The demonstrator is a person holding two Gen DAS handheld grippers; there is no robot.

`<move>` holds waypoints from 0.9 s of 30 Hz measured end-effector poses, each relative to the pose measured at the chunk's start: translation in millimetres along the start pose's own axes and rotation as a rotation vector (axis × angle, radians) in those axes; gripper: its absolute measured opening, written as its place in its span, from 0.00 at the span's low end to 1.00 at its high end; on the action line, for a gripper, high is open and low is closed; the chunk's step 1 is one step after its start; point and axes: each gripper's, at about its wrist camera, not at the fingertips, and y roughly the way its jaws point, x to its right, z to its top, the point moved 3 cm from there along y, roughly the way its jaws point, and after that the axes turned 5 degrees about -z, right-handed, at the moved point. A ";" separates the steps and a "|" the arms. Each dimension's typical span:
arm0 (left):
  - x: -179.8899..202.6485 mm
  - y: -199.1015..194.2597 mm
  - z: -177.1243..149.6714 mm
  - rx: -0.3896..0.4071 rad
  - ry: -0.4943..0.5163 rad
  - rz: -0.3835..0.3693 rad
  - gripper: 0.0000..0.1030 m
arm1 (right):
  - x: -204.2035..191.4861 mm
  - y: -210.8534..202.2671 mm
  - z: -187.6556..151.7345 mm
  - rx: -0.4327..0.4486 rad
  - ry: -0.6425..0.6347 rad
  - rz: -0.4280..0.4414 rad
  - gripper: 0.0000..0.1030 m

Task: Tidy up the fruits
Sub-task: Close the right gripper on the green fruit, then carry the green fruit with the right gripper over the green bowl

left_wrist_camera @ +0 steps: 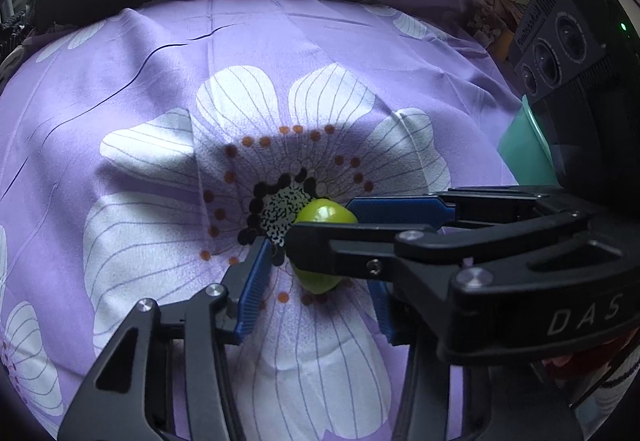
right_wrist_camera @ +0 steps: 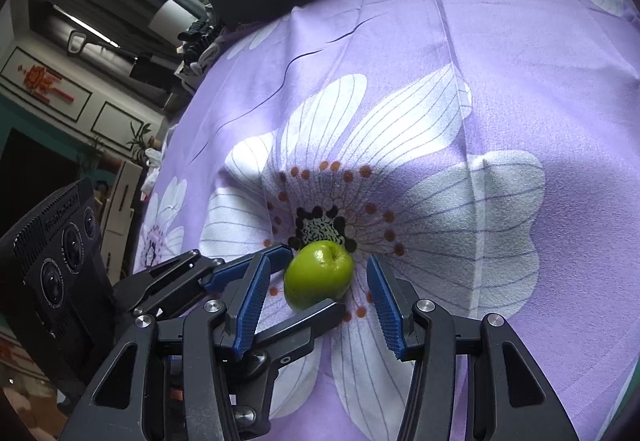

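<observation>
Right tongs [right_wrist_camera: 318, 261] open astride apple [right_wrist_camera: 312, 281], left tongs [left_wrist_camera: 318, 269] flanking (contact unclear)

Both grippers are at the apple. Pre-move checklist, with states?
1. Target found: ok. The green apple lies free on the purple floral cloth.
2. Right gripper gripping: not ok. The apple sits between its pads with gaps on both sides.
3. Left gripper gripping: not ok. Cloth shows between its left pad and the apple; the other side is hidden.
4. Grippers clear of each other: not ok. Their fingers cross around the same apple.
5. Drop-off spot: cannot tell. Only the edge of a teal container shows.
</observation>
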 end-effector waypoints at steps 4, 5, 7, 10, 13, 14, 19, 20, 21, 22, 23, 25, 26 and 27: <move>1.6 3.5 2.9 0.005 0.003 -0.003 0.33 | -1.8 5.7 1.3 -0.009 -0.004 -0.004 0.51; 2.8 3.8 2.4 0.009 0.011 0.002 0.33 | -1.7 6.0 1.0 -0.005 -0.003 -0.006 0.51; 4.4 4.2 1.7 0.014 0.024 0.011 0.33 | -1.2 4.8 0.8 0.002 -0.002 -0.002 0.50; 4.8 4.3 1.6 0.016 0.027 0.016 0.33 | 0.2 4.9 0.5 0.001 0.003 0.011 0.43; 5.9 4.0 0.7 0.018 0.034 0.027 0.33 | -0.5 4.1 -0.5 0.020 -0.022 -0.007 0.38; 6.6 3.8 0.2 0.019 0.036 0.027 0.33 | 0.2 3.5 -1.3 0.026 -0.024 -0.005 0.37; 18.3 -5.6 -2.5 0.046 0.065 0.015 0.33 | -3.4 -6.3 -6.3 0.049 -0.044 -0.028 0.37; 23.1 -8.9 -2.5 0.055 0.075 0.009 0.33 | -3.5 -11.3 -8.1 0.058 -0.043 -0.026 0.37; 28.8 -12.0 -2.4 0.065 0.088 0.004 0.33 | -3.4 -16.7 -10.2 0.068 -0.039 -0.023 0.37; 35.1 -15.7 -2.7 0.073 0.103 0.004 0.33 | -3.1 -23.5 -12.8 0.082 -0.030 -0.022 0.37; 41.8 -19.2 -3.4 0.080 0.119 0.004 0.33 | -3.0 -31.2 -16.1 0.100 -0.024 -0.022 0.37; 54.4 -25.8 -6.0 0.096 0.149 0.000 0.33 | -3.3 -45.1 -22.8 0.135 -0.011 -0.023 0.37; 60.9 -28.5 -7.5 0.103 0.165 -0.005 0.33 | -2.8 -51.8 -26.8 0.149 -0.004 -0.024 0.37; 66.8 -30.1 -9.0 0.104 0.172 -0.014 0.33 | -2.4 -58.7 -30.2 0.160 0.000 -0.025 0.37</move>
